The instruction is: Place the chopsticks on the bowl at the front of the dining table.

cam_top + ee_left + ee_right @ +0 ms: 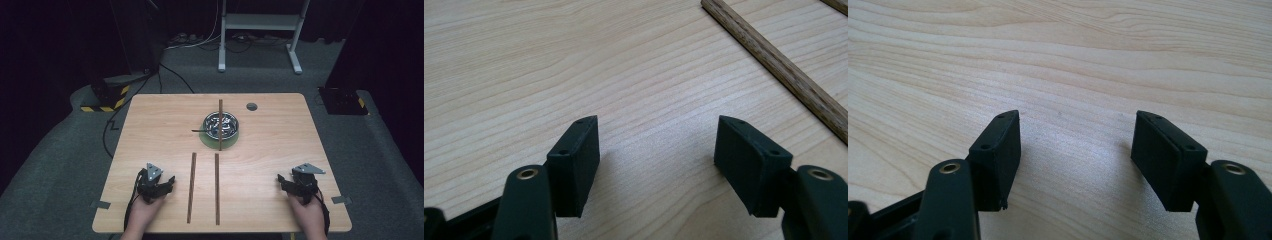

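Your left gripper (169, 183) and right gripper (283, 181) rest spread, empty; two wooden sticks (191, 187) lie between, bowl (221, 125) at twelve o'clock.

Left gripper (656, 150): jaws wide apart, nothing between, low over wooden table (549, 65). Wooden stick (779, 65) lies upper right of gripper; a second, probably another stick (837, 4), beyond.

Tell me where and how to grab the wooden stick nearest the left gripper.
Probably best at the near half of the left stick, coming from above with the left gripper turned so its open jaws straddle the stick's width. It lies flat and thin on the table, apart from the neighbouring stick, which leaves room for both pads.
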`<action>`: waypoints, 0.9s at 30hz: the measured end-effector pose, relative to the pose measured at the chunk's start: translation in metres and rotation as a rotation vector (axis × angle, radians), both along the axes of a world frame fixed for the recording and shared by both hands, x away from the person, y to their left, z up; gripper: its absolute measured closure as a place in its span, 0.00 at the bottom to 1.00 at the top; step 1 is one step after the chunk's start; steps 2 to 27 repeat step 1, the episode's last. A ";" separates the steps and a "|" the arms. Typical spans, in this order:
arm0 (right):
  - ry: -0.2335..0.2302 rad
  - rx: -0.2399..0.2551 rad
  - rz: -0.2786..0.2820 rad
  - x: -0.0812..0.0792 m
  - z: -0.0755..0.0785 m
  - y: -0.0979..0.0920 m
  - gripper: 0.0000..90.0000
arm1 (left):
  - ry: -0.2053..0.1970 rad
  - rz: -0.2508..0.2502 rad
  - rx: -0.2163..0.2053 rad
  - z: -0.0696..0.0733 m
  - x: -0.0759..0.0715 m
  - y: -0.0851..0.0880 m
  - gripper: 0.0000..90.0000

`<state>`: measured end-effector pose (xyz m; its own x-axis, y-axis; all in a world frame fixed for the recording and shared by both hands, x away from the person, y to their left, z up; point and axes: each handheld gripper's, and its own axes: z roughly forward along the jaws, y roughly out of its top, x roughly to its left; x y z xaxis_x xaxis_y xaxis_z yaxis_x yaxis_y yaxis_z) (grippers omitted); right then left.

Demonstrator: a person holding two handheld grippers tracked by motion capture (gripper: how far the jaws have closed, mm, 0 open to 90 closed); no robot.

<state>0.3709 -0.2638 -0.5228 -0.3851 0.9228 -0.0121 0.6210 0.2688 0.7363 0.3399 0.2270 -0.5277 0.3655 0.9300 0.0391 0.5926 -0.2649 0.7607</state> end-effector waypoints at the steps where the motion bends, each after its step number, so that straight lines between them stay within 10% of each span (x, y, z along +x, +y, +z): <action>1: 0.000 0.000 0.000 0.000 0.000 0.000 0.40 | 0.000 0.000 -0.004 0.000 0.000 0.000 0.39; 27: 0.000 0.000 0.000 0.000 0.000 0.000 0.40 | 0.000 0.000 -0.004 0.000 0.000 0.000 0.39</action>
